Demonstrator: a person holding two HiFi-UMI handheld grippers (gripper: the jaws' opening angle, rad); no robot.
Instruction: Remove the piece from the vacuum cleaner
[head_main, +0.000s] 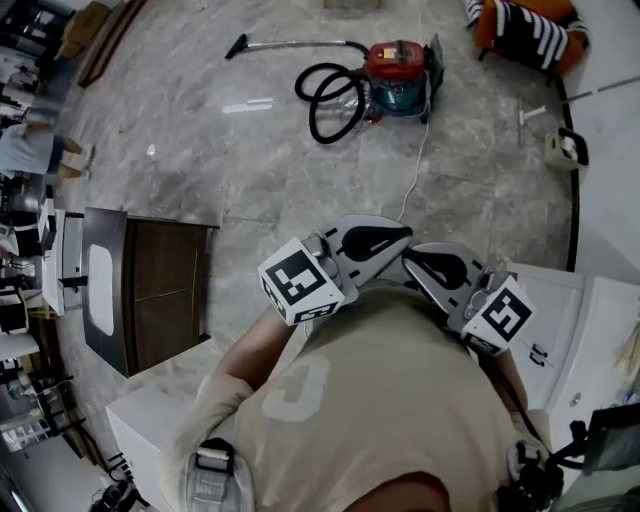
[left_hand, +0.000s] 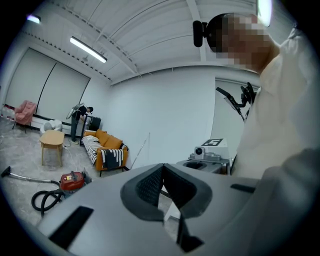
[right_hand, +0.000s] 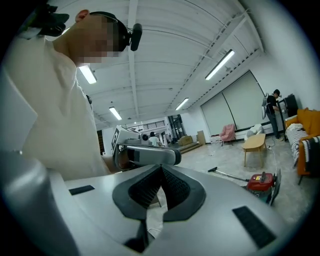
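Note:
The red and teal vacuum cleaner (head_main: 398, 75) stands on the marble floor far ahead, with its black hose (head_main: 325, 100) coiled beside it and a thin wand (head_main: 290, 44) lying to the left. Both grippers are held close to the person's chest, far from it. My left gripper (head_main: 405, 236) is shut with nothing in it, and so is my right gripper (head_main: 410, 260); their tips nearly meet. The left gripper view shows the vacuum cleaner (left_hand: 71, 181) low on the left beyond the shut left gripper (left_hand: 162, 167). In the right gripper view the vacuum cleaner (right_hand: 261, 181) sits at the right, past the right gripper (right_hand: 161, 169).
A dark cabinet (head_main: 150, 290) stands to the left and a white counter (head_main: 560, 320) to the right. An orange striped sofa (head_main: 525, 30) is at the far right. The vacuum's cord (head_main: 415, 170) trails across the floor. A person (left_hand: 77, 120) stands by a small wooden table (left_hand: 51, 141).

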